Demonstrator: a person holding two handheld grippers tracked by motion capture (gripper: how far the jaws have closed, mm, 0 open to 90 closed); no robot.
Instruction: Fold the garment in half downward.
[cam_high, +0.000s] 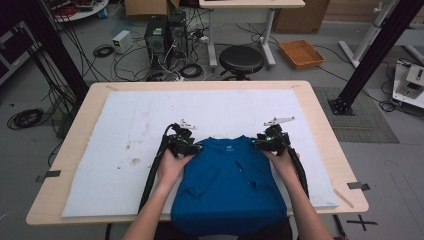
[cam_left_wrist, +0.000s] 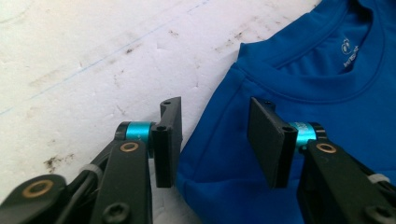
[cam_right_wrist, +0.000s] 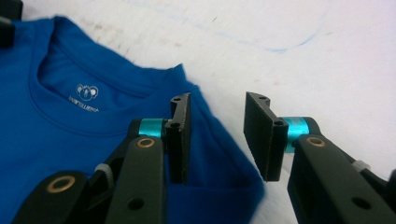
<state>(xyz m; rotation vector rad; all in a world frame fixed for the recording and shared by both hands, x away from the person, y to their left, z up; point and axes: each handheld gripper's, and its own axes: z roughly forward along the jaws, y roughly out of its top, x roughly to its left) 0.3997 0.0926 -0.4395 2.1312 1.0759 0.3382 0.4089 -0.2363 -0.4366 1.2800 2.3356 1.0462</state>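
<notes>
High view: blue T-shirt (cam_high: 227, 185) lies on the bench's white pad (cam_high: 125, 130), hem over the near edge. Your left hand-held gripper (cam_high: 196, 146) and right hand-held gripper (cam_high: 257, 142) sit at its shoulders, jaws apart, gripping nothing.

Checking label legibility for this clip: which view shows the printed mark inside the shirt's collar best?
The right gripper view: the white neck print lies whole and near. The left gripper view cuts it at the frame edge; the high view shows a tiny pale speck.

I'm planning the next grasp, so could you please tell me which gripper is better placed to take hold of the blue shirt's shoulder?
Probably the left gripper: its open jaws straddle the blue shirt shoulder edge. The right gripper gapes mostly over white mat.
</notes>
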